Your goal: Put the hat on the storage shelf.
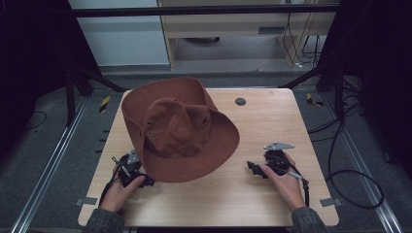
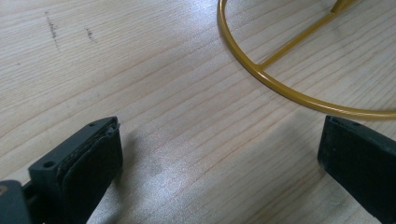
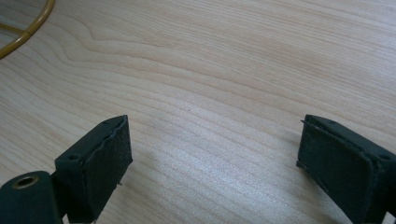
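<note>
A pale wooden surface [image 1: 262,126] stands amid dark floor and cables. On its left half sits a rust-brown brimmed hat [image 1: 180,128], crown creased. The left gripper [image 1: 132,170] rests just beside the brim, the right gripper [image 1: 265,165] well apart; both have fingers [image 3: 100,163] spread wide, holding nothing.
</note>
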The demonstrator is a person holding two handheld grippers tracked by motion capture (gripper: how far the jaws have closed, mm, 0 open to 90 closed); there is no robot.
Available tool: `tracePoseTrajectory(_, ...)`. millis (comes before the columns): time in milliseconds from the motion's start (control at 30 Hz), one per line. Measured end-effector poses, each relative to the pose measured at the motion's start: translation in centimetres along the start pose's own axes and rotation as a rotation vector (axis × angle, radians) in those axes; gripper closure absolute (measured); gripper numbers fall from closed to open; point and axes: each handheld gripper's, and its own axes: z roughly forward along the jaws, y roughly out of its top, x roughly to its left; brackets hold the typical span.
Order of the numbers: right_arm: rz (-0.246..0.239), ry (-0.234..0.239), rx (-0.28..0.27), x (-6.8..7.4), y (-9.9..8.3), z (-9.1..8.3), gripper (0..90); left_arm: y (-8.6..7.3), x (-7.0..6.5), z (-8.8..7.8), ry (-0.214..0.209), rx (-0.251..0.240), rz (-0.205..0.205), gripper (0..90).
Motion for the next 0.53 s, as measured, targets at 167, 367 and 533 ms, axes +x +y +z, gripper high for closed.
tracePoseTrajectory(167, -0.057, -0.033, -0.001, 0.47, -0.21, 0.22, 8.7, 0.00, 0.00, 0.00, 0.000, 0.000, 0.000, 0.0)
tracePoseTrajectory(367, -0.104, -0.069, 0.016, 0.97, -0.25, 0.51, 7.0, 0.04, 0.01, 0.04, -0.003, 0.000, 0.002, 0.0)
tracePoseTrajectory(533, -0.105, -0.070, 0.015, 0.94, -0.30, 0.46, 6.6, 0.10, 0.02, 0.10, -0.003, 0.000, 0.004, 0.0)
